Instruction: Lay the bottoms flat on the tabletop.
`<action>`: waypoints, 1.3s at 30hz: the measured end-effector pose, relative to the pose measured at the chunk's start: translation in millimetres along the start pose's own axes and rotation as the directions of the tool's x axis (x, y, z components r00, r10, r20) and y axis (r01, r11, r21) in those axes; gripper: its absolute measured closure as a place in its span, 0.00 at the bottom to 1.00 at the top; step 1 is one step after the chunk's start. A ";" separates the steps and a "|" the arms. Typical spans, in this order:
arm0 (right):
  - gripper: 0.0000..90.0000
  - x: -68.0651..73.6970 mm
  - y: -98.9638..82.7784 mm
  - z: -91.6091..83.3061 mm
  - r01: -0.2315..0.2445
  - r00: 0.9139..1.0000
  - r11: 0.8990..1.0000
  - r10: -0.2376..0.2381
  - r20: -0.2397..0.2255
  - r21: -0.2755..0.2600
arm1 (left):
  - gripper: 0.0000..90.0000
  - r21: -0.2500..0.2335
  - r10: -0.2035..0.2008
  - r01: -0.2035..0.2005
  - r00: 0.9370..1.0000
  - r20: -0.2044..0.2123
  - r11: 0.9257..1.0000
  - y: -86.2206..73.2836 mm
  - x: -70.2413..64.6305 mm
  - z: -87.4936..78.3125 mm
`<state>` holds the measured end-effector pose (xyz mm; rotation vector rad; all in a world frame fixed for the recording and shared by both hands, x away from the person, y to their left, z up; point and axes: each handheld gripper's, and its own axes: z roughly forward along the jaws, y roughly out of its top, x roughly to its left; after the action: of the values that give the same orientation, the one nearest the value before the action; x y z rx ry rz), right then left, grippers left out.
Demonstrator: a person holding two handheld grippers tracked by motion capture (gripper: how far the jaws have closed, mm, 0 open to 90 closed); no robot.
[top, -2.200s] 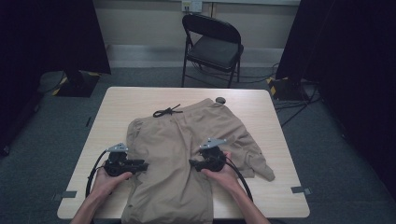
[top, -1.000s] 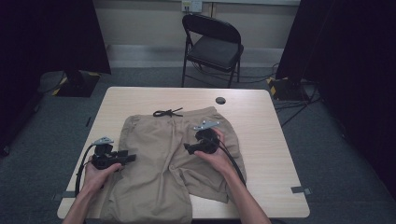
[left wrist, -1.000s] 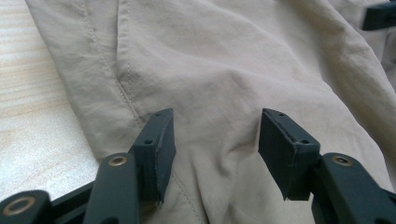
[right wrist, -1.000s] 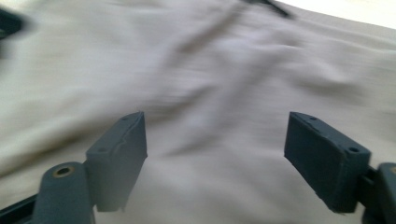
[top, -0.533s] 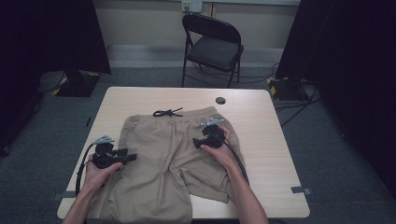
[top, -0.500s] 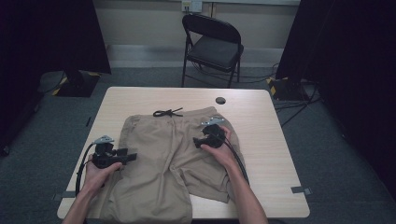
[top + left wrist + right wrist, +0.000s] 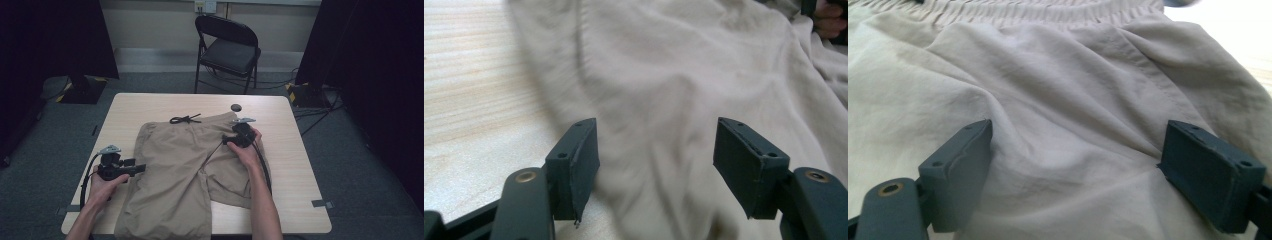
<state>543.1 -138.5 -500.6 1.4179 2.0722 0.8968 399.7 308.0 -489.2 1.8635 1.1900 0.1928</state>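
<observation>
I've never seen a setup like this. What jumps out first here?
A pair of tan shorts lies spread across a light wooden table, waistband away from the person, with a dark drawstring at its far edge. A person holds two black tools: the left gripper at the shorts' left edge, the right gripper over the cloth, both with jaws open. Behind the table stands a black folding chair.

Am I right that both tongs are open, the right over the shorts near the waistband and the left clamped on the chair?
Not quite: in the left gripper view the left tongs hang open at the edge of the shorts on the table, not clamped on the chair. The rest stands.
</observation>
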 end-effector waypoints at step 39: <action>0.20 31.2 -61.7 -136.4 0.113 0.955 0.989 -0.134 -0.265 -0.091 | 0.52 0.074 0.223 -0.215 0.967 -0.121 0.974 5.4 -20.1 29.6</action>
<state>398.7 -159.1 -454.5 1.1655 2.2693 1.1570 408.8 273.7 -496.5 2.0615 1.0830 0.4092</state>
